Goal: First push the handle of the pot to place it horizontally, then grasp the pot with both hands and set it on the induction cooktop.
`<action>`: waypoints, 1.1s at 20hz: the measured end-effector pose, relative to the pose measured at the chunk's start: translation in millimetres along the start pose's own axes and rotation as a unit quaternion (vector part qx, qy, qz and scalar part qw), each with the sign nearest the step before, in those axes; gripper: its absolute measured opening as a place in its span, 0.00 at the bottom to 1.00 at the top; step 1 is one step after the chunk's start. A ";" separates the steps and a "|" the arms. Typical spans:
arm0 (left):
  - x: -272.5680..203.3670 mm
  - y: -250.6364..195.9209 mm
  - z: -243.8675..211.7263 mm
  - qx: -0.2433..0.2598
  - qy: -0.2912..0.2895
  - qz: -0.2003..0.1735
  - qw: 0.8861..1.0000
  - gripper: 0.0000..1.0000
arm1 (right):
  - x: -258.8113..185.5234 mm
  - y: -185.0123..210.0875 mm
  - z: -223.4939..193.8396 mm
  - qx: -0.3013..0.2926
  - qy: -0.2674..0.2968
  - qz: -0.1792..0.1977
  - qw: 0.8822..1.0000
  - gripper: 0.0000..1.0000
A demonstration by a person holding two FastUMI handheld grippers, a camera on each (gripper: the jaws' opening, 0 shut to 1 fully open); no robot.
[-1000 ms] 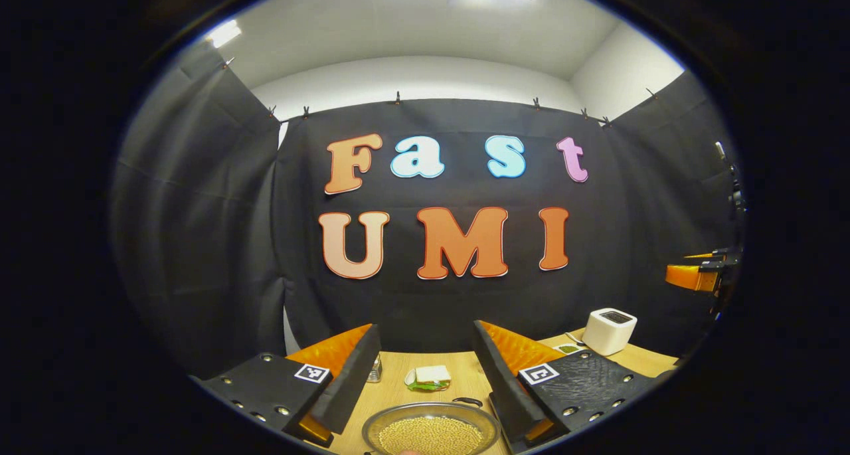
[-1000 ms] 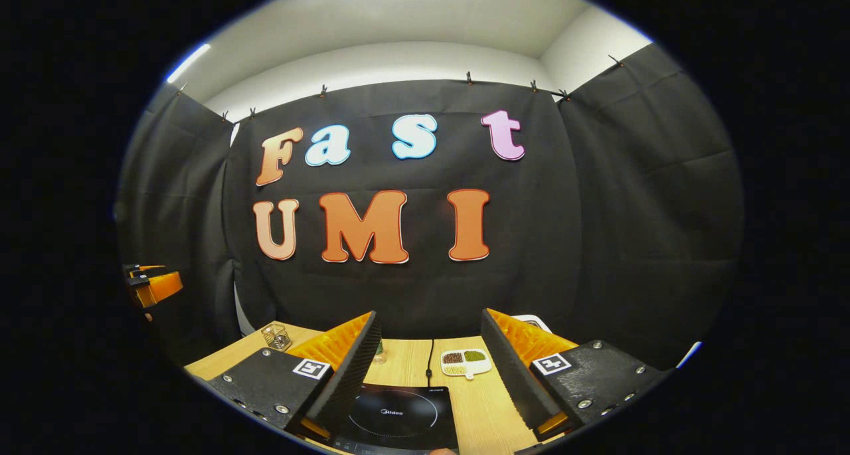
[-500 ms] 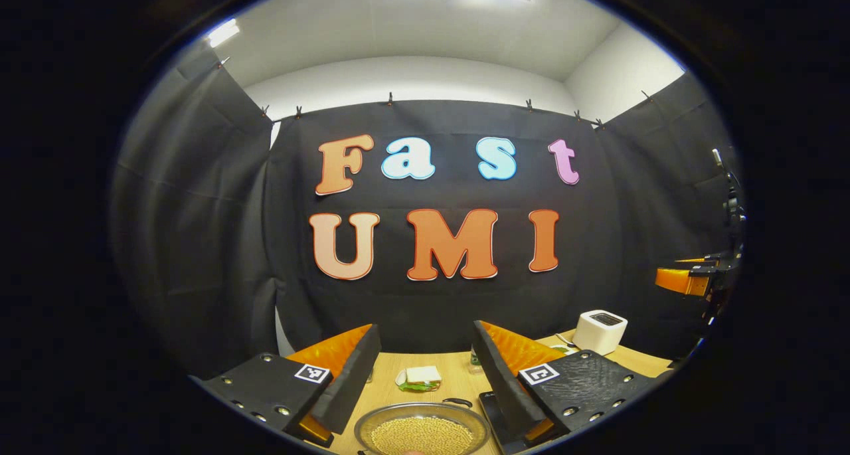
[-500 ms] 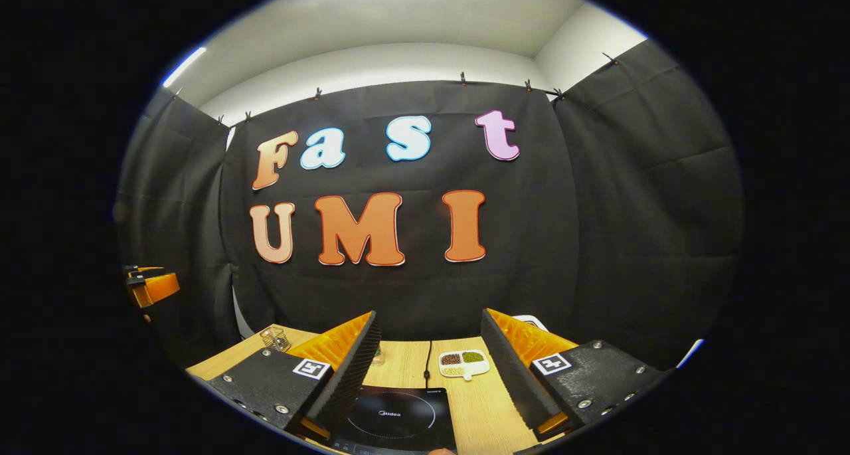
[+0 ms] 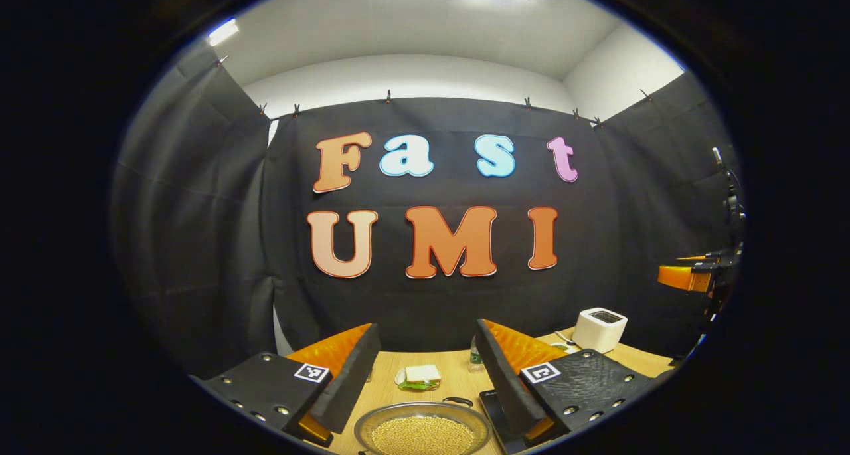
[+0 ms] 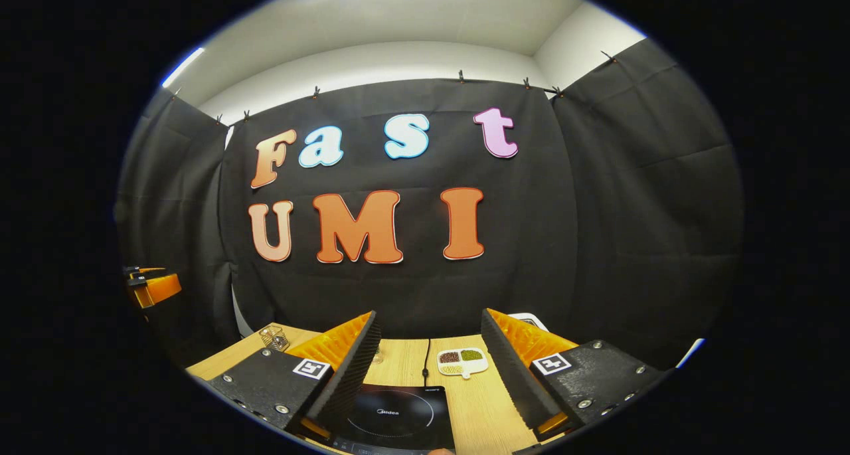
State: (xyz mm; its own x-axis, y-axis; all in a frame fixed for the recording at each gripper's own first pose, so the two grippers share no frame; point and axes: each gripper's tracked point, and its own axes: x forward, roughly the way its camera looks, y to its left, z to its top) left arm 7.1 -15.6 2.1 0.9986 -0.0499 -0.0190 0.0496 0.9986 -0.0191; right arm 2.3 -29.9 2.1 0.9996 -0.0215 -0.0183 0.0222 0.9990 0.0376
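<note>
A: In the left gripper view the pot (image 5: 422, 430) sits at bottom centre on the bench (image 5: 451, 379), full of pale beans, its small dark handle (image 5: 457, 400) at the far rim. The left gripper (image 5: 425, 375) hangs above it, fingers wide, holding nothing.

B: In the right gripper view the right gripper (image 6: 430, 368) is likewise spread and empty, over the induction cooktop (image 6: 397, 415) at bottom centre; its cord (image 6: 425, 359) runs back across the bench.

A: Risk, as judged: a hard push on the handle could slide or tip the pot and scatter beans.

B: An uneven two-sided lift would tilt it too.
</note>
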 end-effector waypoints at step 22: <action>-4.8 -3.0 -65.5 -0.003 0.063 -0.041 0.997 0.02 | 11.9 -1.4 -21.6 0.001 0.022 0.001 1.000 0.95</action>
State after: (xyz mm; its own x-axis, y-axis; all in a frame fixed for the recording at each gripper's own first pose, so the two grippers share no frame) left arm 0.8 -19.6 -63.3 0.9809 -0.1331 -0.1416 0.1298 0.9910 -0.0321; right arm 13.8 -30.7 -19.8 0.9979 -0.0174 -0.0625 0.0200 0.9990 0.0407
